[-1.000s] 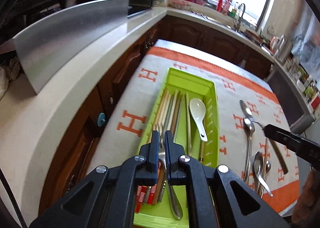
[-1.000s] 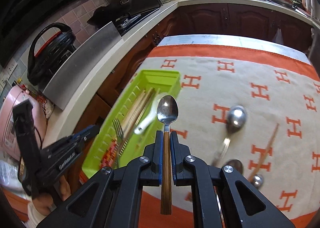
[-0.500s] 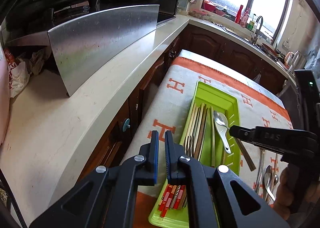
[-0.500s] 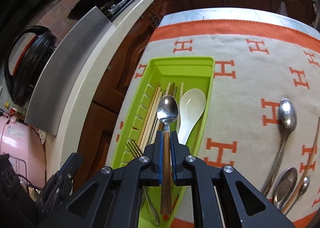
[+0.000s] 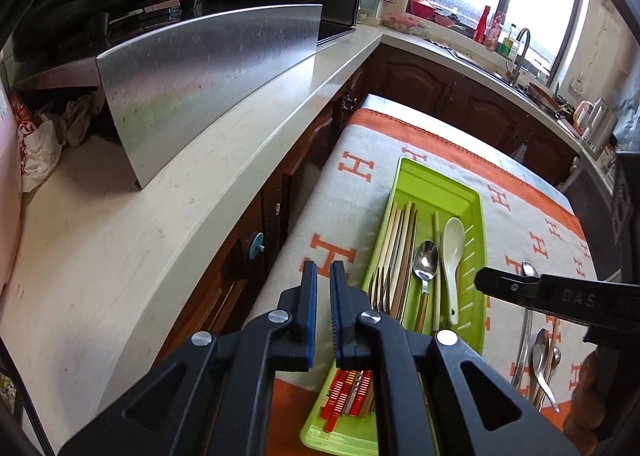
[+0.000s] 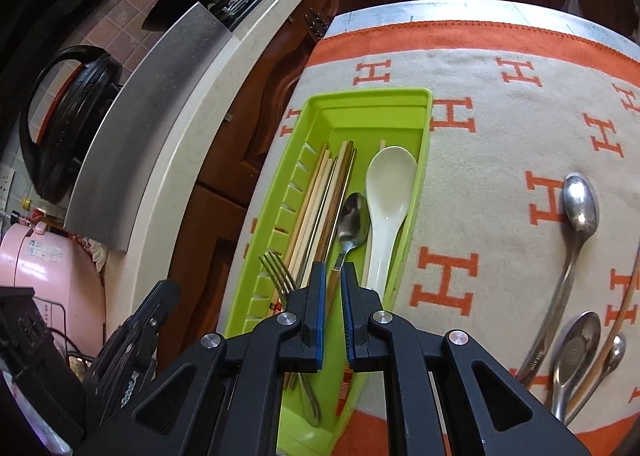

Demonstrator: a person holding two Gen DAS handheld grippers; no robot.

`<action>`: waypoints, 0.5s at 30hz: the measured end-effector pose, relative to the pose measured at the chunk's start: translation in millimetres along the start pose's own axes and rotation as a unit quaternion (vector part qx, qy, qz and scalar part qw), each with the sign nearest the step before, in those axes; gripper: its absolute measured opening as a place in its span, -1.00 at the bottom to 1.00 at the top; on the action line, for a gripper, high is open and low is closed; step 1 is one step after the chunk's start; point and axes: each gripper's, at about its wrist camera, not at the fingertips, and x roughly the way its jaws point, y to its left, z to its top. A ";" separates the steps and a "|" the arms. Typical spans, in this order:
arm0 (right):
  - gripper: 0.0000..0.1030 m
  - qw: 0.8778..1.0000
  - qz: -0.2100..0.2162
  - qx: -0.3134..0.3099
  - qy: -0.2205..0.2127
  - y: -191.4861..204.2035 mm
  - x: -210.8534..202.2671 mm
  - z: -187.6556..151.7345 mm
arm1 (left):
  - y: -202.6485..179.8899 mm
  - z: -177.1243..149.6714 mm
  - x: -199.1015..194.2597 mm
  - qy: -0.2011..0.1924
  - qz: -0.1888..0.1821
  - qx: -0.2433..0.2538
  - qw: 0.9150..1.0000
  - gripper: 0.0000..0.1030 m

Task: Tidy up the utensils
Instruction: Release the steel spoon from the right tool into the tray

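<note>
looking down the right gripper (image 6: 333, 276), its two blue pads are sitting just a little apart. the thin wooden handle of the small spoon (image 6: 352, 219) is showing in the gap, but the pads are not pressing on it. there is a bit of room on each side, so i think the spoon is lying loose in the green tray (image 6: 424, 127), near the tray's near end and toward its right side.

the left gripper (image 5: 323, 276) is hanging over the left edge of the tray. its pads are nearly together and nothing is between them.

a fork (image 6: 278, 272) is lying by the tray's left wall. the chopsticks (image 6: 320, 191) are lying beside it, running down the middle. the small spoon is lying between the chopsticks and the white soup spoon (image 6: 390, 183), just beside both.

the small spoon is looking light and stiff. its metal bowl is shiny and probably slippery, so the wooden handle is the better place to pinch. the white spoon is looking like it could chip.

out on the cloth (image 6: 480, 191), near its right edge, more metal spoons (image 6: 580, 203) are waiting. the long ones are likely heavier at the bowl, so pinching the handle near the middle seems best.
</note>
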 end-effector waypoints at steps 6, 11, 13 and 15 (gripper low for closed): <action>-0.85 0.999 -0.013 -0.032 -0.021 -4.6 -31.4 -13.4 | -13.1 -2.3 -1.1 0.002 -0.006 0.017 1.000 -0.92; -0.85 0.997 -0.031 -0.051 -0.043 -18.7 -60.6 -27.3 | -25.2 -5.3 -6.4 0.003 -0.014 0.033 0.999 -0.91; -0.85 0.996 -0.036 -0.056 -0.052 -27.5 -74.5 -34.1 | -31.2 -6.9 -9.7 0.004 -0.023 0.036 0.999 -0.91; -0.85 0.996 -0.039 -0.059 -0.062 -37.6 -88.7 -40.5 | -39.2 -8.7 -13.4 0.008 -0.037 0.039 0.999 -0.91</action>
